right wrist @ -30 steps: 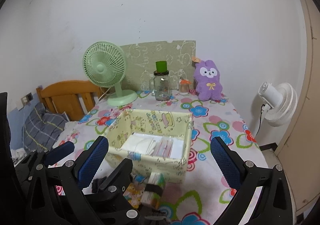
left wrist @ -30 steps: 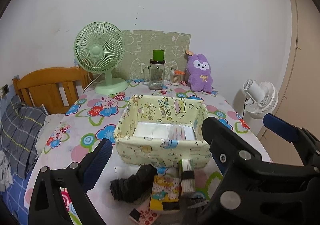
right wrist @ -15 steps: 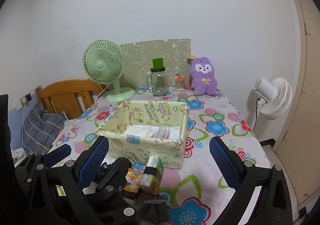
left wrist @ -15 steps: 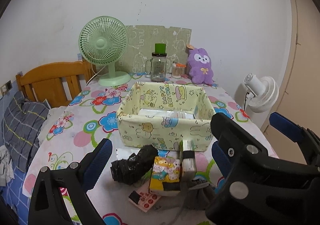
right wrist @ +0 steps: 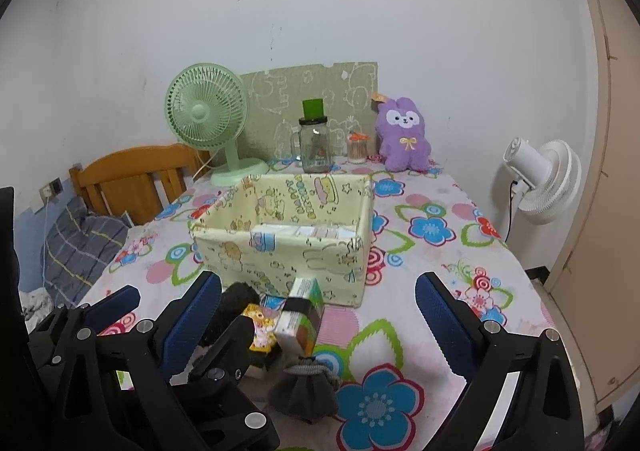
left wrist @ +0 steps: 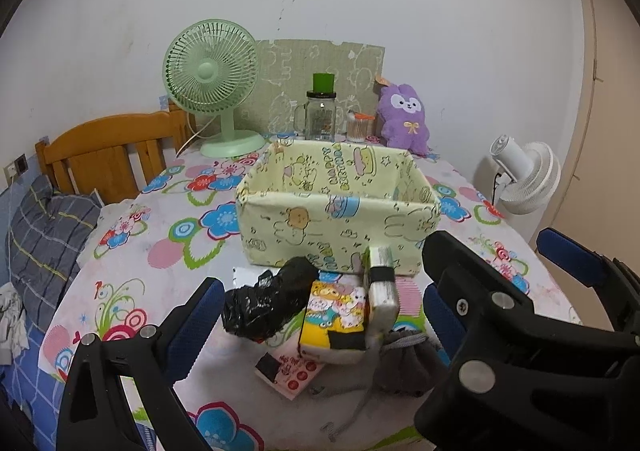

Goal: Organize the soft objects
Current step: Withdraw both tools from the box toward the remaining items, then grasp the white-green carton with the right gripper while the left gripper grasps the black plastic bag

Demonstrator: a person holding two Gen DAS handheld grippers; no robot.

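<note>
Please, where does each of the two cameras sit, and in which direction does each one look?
Left wrist: on the left gripper, facing the yellow fabric box and back wall; its blue-padded fingers show, plus the right gripper at right.
Right wrist: on the right gripper, same direction, further right; the left gripper shows at lower left.
Shared: box, green fan, purple plush.

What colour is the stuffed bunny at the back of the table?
Purple, with a white face and a small yellow bow; the stuffed bunny shows best in the right wrist view.
</note>
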